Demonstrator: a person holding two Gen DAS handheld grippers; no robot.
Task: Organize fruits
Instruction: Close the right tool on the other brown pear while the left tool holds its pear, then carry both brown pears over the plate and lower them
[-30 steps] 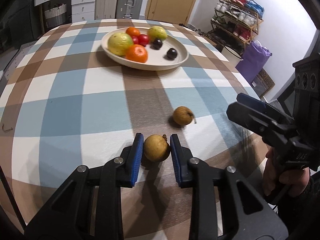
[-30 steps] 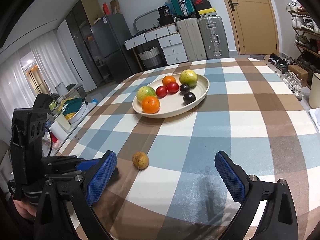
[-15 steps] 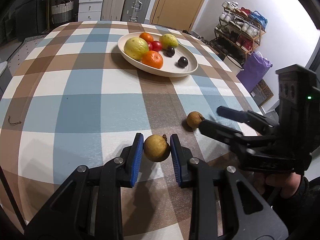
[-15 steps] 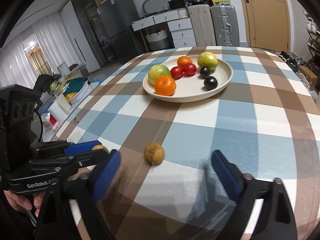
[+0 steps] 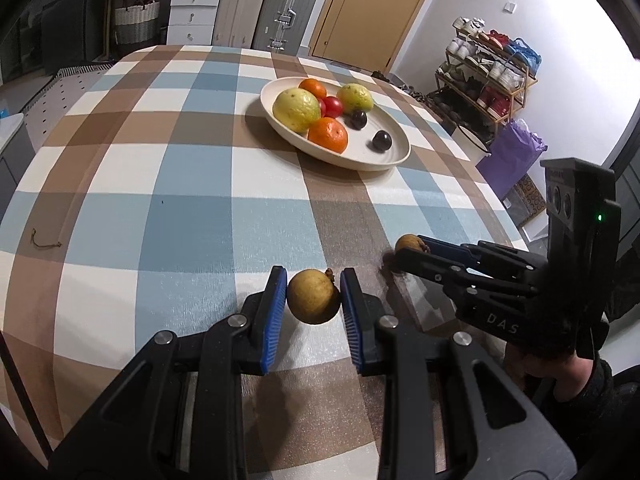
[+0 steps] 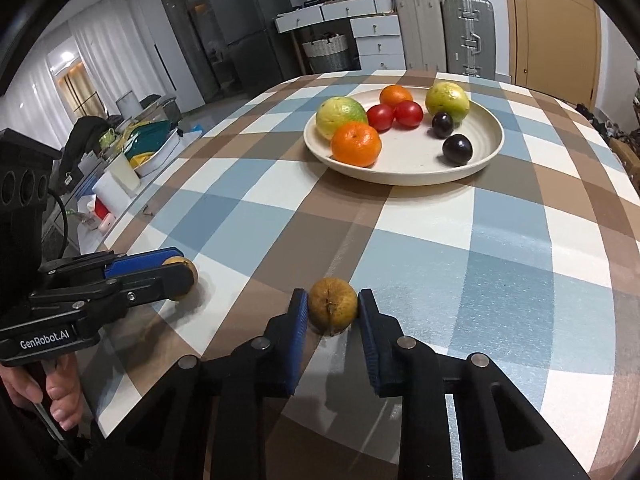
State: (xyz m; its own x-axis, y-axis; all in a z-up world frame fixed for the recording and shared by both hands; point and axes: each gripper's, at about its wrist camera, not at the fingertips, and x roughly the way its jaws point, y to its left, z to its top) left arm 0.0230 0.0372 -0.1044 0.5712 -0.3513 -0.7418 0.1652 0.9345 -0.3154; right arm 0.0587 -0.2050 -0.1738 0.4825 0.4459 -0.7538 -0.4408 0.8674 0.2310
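Now a brown fruit (image 5: 313, 298) is held between the blue pads of the left gripper (image 5: 313, 300), a little above the table (image 5: 192, 200). A second brown fruit (image 6: 333, 309) sits between the pads of the right gripper (image 6: 333, 312); it is squeezed from both sides, but it may be resting on the cloth, which is hard to tell. The plate (image 6: 486, 152) lies straight ahead of both grippers, well apart from them. More free room is seen on its right side, so the right gripper looks better placed to go first.
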